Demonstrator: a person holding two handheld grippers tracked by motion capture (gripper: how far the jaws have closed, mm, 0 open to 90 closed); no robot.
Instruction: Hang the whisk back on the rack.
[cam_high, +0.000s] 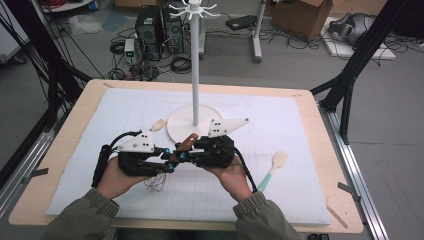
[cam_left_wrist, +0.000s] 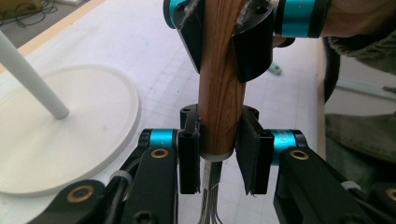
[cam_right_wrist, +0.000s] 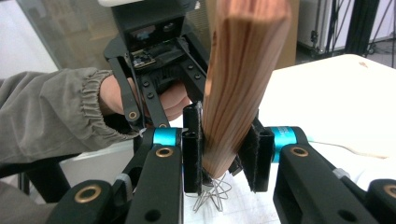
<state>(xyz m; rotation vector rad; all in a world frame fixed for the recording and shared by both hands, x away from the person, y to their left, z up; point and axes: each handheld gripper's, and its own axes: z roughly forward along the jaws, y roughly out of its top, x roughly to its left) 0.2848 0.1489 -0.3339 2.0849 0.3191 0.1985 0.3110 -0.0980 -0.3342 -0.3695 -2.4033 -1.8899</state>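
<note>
A whisk with a wooden handle (cam_high: 188, 143) and thin wire loops (cam_high: 159, 182) is held above the white mat, between my two hands. In the left gripper view, my left gripper (cam_left_wrist: 219, 156) is shut on the handle (cam_left_wrist: 219, 107) just above the wires. Farther up the same handle, my right gripper (cam_left_wrist: 226, 39) has a jaw on each side. The right gripper view shows that gripper (cam_right_wrist: 227, 154) with both pads pressed on the wooden handle (cam_right_wrist: 240, 70), the wire loops (cam_right_wrist: 212, 193) hanging below. In the high view the left gripper (cam_high: 170, 163) and right gripper (cam_high: 181, 156) meet tip to tip.
A white stand with a tall pole (cam_high: 195, 75) and a round base (cam_high: 181, 131) rises just behind the grippers. A spatula with a teal handle (cam_high: 274, 167) lies to the right. A pale wooden utensil tip (cam_high: 159, 124) pokes out left of the base. A white mat (cam_high: 300, 130) covers the table.
</note>
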